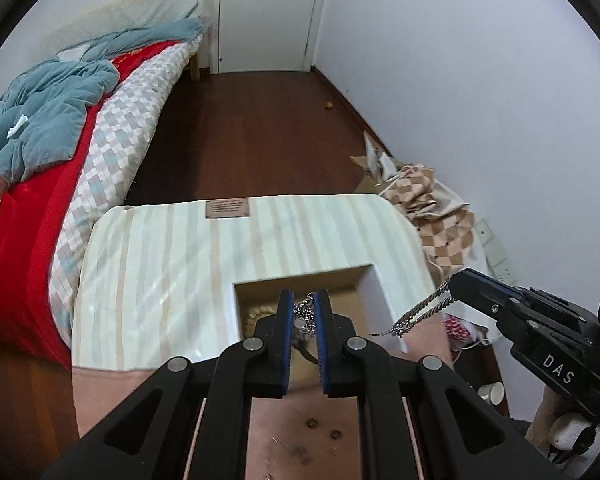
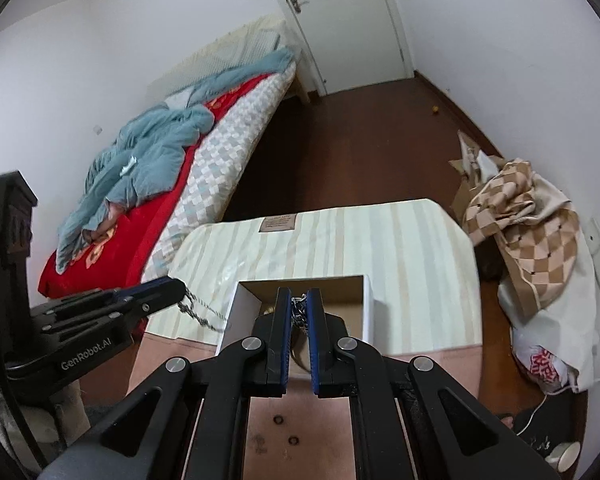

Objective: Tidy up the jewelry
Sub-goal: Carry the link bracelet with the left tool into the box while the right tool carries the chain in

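Observation:
An open white cardboard box with a brown inside sits at the near edge of the striped table. My left gripper is shut on one end of a silver chain above the box. My right gripper is shut on the other end of the chain. The chain hangs slack between them, over the box's right wall in the left wrist view and past its left wall in the right wrist view. A pale beaded piece lies in the box.
A bed with a red cover and blue quilt lies left of the table. A checkered cloth heap lies on the floor to the right. The white door is shut at the far end.

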The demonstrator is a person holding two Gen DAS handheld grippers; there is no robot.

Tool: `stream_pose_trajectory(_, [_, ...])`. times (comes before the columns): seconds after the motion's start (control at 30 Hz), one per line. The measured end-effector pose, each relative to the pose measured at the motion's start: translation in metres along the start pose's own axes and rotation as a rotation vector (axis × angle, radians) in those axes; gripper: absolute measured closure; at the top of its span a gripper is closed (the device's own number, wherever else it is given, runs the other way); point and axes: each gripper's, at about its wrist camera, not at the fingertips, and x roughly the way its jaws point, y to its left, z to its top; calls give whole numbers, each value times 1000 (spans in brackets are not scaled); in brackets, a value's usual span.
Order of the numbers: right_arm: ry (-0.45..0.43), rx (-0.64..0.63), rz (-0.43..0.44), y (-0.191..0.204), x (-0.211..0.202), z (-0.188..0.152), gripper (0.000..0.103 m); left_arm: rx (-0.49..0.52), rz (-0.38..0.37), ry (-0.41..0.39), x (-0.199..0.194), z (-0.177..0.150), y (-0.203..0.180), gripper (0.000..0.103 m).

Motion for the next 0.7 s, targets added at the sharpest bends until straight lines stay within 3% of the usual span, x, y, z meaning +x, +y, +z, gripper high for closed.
stream_pose_trajectory(0.37, [177,-53,-82,-8,106,18,95,1,59,172,96,15,30,95])
stream_pose_trajectory(0.63, [235,-79,-108,-18,136,19,95,-30,87,237,116,15,34,91])
stream_pose_trajectory(0.7, [312,-73,-75,-20,143,14,94,-38,99,229,112,14,33,82])
